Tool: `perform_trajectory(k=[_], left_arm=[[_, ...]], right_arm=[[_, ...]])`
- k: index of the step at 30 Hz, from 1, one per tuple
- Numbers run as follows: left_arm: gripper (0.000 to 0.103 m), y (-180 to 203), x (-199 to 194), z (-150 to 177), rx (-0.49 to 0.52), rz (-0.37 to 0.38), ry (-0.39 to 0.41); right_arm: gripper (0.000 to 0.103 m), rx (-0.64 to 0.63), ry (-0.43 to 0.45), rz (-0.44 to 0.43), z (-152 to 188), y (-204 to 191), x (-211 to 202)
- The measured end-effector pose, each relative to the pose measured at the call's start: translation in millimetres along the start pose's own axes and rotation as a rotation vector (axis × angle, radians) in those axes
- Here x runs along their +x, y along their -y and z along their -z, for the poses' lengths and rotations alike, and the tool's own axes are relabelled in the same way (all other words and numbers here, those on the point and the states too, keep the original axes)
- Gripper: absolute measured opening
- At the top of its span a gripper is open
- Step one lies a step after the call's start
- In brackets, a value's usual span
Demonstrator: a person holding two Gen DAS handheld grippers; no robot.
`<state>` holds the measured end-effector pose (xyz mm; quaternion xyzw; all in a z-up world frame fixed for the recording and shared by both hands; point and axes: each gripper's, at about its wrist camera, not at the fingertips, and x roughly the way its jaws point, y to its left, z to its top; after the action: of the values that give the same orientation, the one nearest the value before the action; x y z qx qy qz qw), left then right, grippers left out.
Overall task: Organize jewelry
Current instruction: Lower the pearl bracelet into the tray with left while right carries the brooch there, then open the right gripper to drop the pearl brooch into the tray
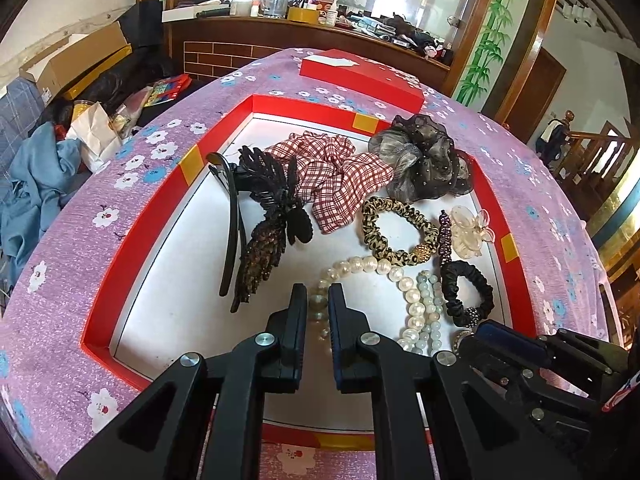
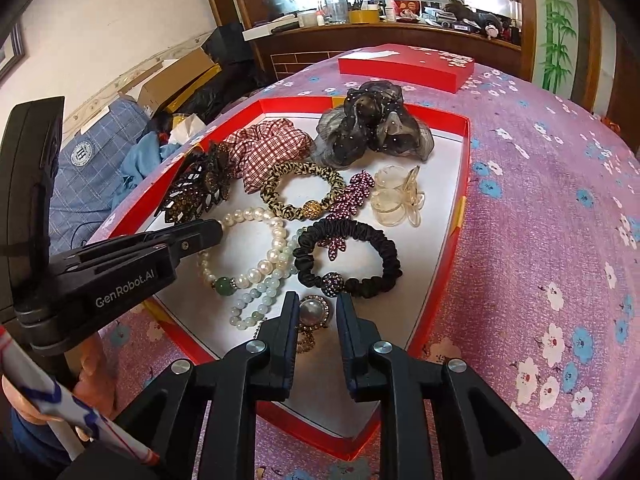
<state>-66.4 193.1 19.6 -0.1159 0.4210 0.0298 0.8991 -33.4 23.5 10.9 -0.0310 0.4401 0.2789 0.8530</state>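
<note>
A shallow red box (image 1: 120,264) with a white floor sits on a desk (image 2: 540,208) covered in a purple flowered cloth, and all the jewelry lies inside it. Its red lid (image 1: 360,76) rests apart at the far end of the desk.

The left hand-held gripper (image 1: 318,300) hangs low over the pearl bracelet (image 1: 376,268), its jaws a narrow gap apart with a green bead of that bracelet showing between the tips; whether the fingers actually pinch the bead I cannot tell. The right hand-held gripper (image 2: 318,308) is somewhat wider open and holds nothing, its tips poised above a round pearl ring (image 2: 314,312) near the box's near edge.

Beside the pearls lies a pale green bead bracelet (image 2: 260,296), touching them. A black hair tie (image 2: 352,256) sits just right of both, with a purple sparkly clip (image 2: 346,204) lying across its upper edge. Further in are a leopard-print hair tie (image 2: 300,192), a clear plastic flower clip (image 2: 396,196), a red checked scrunchie (image 1: 332,176) and a sheer black scrunchie (image 2: 372,124) (the last leaning on the far wall of the box). On the left side lie a black leaf-shaped claw clip (image 1: 268,224) and a plain black hair clip (image 1: 230,224).
</note>
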Motion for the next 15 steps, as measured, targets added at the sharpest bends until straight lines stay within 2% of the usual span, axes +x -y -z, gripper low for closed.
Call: perform_trajectory(k=[5,10,15], left_arm=[[0.018,-0.9,-2.1,0.8,-0.008,-0.027,0.016],[0.02,0.4,-5.1,3.7,0.003,-0.059,0.031],[0.027,-0.5,-4.5,0.6,-0.011,-0.058,0.03]], right_arm=[[0.021,0.01,0.004,-0.001,0.1,1.8,-0.4],[0.021,0.018,0.009,-0.002,0.2,3.5,-1.2],[0.021,0.015,0.003,-0.011,-0.9,3.0,0.9]])
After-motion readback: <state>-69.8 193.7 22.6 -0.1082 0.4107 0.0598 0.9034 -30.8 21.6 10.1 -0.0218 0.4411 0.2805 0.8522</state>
